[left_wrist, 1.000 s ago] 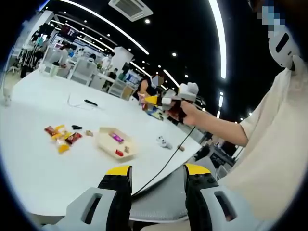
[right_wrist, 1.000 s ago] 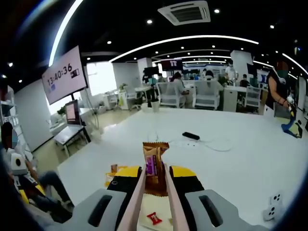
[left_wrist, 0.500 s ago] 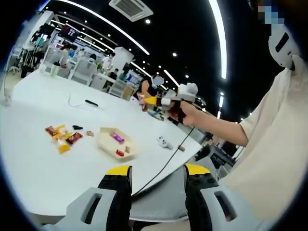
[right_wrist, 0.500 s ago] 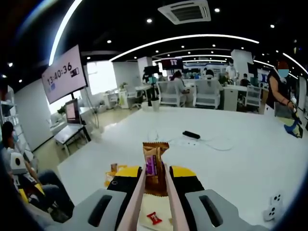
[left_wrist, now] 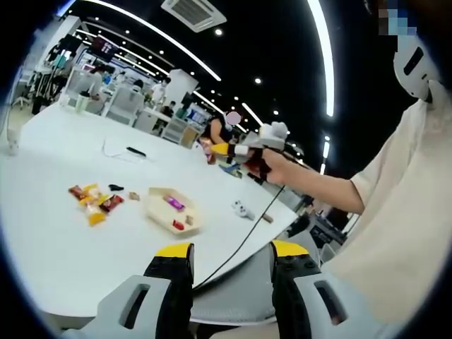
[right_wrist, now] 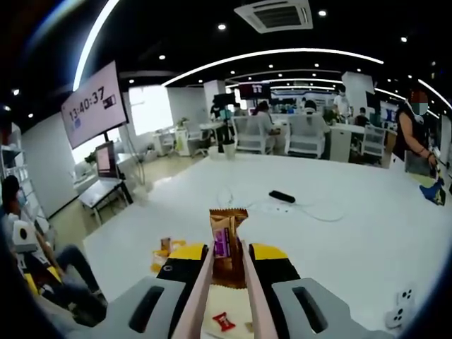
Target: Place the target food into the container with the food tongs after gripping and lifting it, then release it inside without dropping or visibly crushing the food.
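Two hand-held grippers up. Right hand-held gripper (right_wrist: 227,265) clamps pink food tongs (right_wrist: 200,286); tongs pinch brown snack packet (right_wrist: 226,236), raised above container (right_wrist: 229,318). Left hand-held gripper (left_wrist: 227,263) jaws parted, empty, off tabletop (left_wrist: 63,240) edge. Container on tabletop, loose snacks (left_wrist: 95,201) beside.

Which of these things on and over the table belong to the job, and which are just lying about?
Part of the job:
- right gripper
- food tongs clamped in it
- brown snack packet pinched in the tongs
- container with a few snacks inside
- loose snacks beside it

Lying about:
- black remote
- white cable
- small white device
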Available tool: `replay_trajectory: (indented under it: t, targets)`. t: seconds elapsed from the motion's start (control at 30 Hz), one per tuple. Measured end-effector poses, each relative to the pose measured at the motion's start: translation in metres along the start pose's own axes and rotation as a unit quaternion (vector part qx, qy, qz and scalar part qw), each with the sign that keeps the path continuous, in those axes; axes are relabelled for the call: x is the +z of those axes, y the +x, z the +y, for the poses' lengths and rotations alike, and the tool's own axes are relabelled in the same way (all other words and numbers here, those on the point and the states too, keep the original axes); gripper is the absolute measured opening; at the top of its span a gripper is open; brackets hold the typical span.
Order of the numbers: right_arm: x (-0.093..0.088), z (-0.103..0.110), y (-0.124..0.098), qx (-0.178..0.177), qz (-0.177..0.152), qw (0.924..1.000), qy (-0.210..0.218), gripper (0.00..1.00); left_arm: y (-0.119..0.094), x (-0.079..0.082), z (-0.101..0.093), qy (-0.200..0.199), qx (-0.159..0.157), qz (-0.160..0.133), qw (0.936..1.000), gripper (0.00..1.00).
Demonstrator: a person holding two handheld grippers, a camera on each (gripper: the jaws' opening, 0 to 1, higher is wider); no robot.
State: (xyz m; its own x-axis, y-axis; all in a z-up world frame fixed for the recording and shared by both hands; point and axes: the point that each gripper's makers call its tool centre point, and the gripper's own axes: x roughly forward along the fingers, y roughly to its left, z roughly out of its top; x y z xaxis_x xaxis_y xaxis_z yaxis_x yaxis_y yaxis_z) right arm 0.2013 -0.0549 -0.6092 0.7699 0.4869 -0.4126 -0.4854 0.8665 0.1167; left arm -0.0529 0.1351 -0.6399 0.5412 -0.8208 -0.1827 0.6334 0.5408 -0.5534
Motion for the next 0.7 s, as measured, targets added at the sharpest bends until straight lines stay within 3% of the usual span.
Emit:
replay_trajectory:
  t: [0.7]
  targets:
    - [-0.0053, -0.0047, -0.0009, -0.004, 0.004, 1.0, 0.004, 0.23, 0.0, -0.0021, 0.001, -0.004, 0.002, -0.001, 1.0, 0.42]
